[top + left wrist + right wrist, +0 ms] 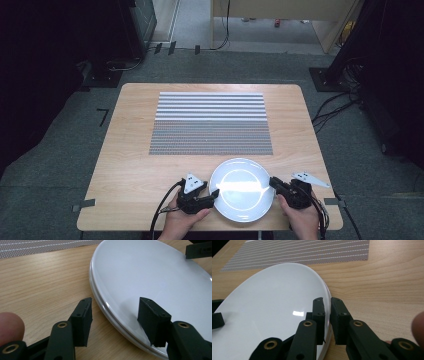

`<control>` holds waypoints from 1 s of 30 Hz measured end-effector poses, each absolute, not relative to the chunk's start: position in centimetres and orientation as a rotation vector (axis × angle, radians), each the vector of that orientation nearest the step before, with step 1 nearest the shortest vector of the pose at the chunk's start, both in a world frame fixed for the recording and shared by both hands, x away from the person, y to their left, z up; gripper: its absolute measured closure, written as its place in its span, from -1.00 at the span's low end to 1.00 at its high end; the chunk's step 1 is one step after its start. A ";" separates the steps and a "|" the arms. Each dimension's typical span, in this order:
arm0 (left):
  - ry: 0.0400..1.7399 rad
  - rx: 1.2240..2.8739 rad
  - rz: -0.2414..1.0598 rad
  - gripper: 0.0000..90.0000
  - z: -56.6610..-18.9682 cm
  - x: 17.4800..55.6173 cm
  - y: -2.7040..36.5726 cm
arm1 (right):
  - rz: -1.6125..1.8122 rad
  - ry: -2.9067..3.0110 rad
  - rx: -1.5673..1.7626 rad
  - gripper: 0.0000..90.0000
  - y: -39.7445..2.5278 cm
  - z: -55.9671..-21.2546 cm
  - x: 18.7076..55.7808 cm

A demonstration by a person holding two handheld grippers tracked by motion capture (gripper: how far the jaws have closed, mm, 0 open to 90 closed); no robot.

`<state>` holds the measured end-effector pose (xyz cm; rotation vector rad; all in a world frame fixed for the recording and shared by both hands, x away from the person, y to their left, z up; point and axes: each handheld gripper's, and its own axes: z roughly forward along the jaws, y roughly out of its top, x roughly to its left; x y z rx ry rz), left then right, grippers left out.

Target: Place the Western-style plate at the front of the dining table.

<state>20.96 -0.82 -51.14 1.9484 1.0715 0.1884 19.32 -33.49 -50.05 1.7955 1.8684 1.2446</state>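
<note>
Flanking unmarked white plate (242, 189): apparently both grippers.

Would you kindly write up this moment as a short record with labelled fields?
Setting: wooden table with a striped grey placemat at its middle.
Object in hand: white plate, near the table's front edge.
Left gripper: jaws open, straddling the plate's left rim, one jaw over the plate, one over the wood.
Right gripper: jaws closed on the plate's right rim.
Plate contents: nothing on it.
Hands: one on each gripper, entering from the bottom of the high view.
</note>
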 end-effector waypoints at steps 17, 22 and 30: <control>1.059 1.953 0.190 0.01 -51.3 20.7 -1.1 | 1.334 1.859 1.799 0.83 -32.7 -49.9 19.1; 1.068 1.941 0.175 -0.01 -51.4 20.8 -0.8 | 1.289 1.806 1.824 0.83 -33.6 -49.9 19.0; 1.057 1.937 0.176 0.01 -51.5 20.7 -0.8 | 1.294 1.845 1.843 0.83 -33.4 -50.3 19.1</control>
